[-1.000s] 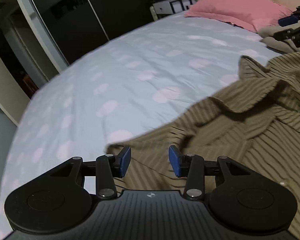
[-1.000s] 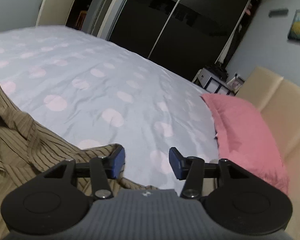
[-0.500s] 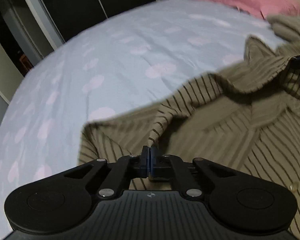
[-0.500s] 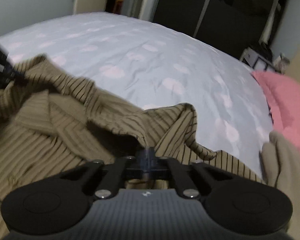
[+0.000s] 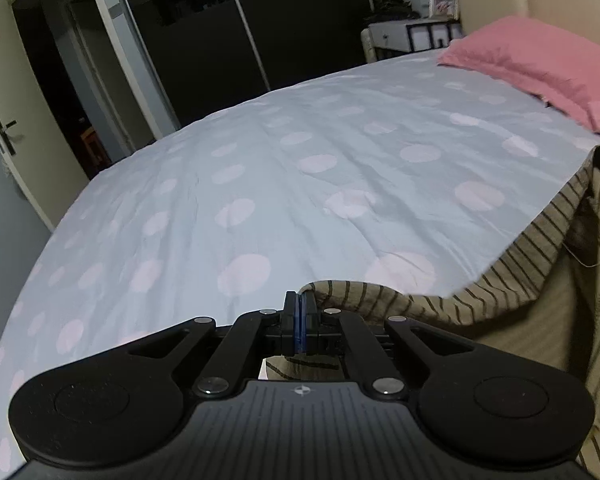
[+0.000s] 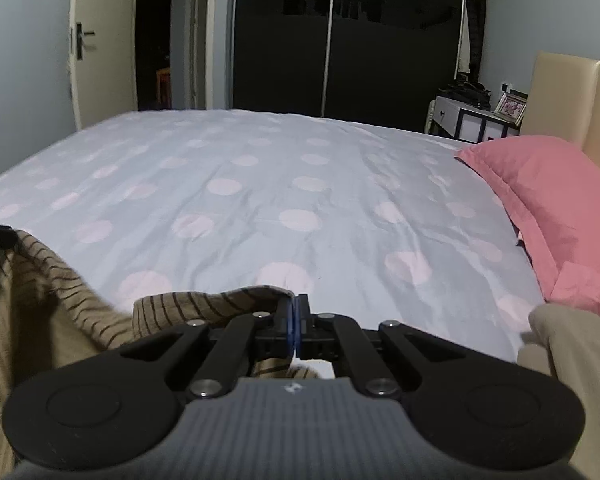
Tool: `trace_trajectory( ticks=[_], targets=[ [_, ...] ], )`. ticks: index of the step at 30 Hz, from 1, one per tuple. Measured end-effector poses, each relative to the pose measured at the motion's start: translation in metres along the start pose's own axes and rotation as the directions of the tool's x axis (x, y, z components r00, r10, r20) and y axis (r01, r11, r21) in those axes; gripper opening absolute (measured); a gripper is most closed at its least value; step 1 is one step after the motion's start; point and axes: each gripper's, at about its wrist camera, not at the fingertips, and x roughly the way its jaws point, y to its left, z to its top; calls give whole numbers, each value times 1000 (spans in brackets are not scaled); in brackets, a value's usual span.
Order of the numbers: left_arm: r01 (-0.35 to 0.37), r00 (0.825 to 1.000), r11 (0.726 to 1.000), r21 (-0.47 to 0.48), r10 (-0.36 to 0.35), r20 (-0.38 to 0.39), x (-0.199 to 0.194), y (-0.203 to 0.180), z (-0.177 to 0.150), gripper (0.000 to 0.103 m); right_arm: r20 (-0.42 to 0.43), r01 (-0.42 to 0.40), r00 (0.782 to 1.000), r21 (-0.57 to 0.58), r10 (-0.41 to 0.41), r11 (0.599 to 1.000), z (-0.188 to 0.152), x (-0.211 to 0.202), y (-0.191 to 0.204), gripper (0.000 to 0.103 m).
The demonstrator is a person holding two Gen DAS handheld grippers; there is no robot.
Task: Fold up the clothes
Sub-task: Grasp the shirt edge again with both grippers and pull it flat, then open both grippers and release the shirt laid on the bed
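both claws, spread a second ago, now pinch the striped shirt (image 5: 512, 300): left claw (image 5: 300, 322), right claw (image 6: 294, 324). it hangs over the bed (image 5: 300, 184). i'd keep the top edge taut and lower evenly.

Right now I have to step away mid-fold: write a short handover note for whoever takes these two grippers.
Left gripper: fingers shut on an edge of the striped shirt.
Right gripper: fingers shut on another edge of the same shirt.
The shirt hangs slack between the two grippers above the spotted bedsheet; the pink pillow lies at the headboard end, and a beige garment sits just right of the right gripper.
Done: both edges gripped. No fold visible.
Left: spread the shirt flat on the sheet, then fold it.
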Motion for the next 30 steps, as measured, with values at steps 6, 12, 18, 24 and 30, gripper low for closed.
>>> trace_trajectory(
  ticks=[6,12,18,24,30],
  targets=[
    [-5,1000,1000,12,6,-28,33,-18,-1,0,-40,49,998,-37,-51,998,3,36,9,1],
    [53,996,999,-13,-54,-74,41,-22,-23,7,-125,26,992,-12,-27,1000,-17,48,9,7],
    [73,997,997,-34,-74,-36,-8,7,-28,41,-136,-3,991,22,6,1000,-17,11,-12,42],
    [17,999,998,-65,-19,-29,-81,54,-55,47,-132,26,991,63,-18,998,-29,-60,-52,51],
    [14,993,996,-89,-24,-115,-129,73,-117,49,-169,99,983,138,-75,986,-78,-134,-98,51]
  ],
)
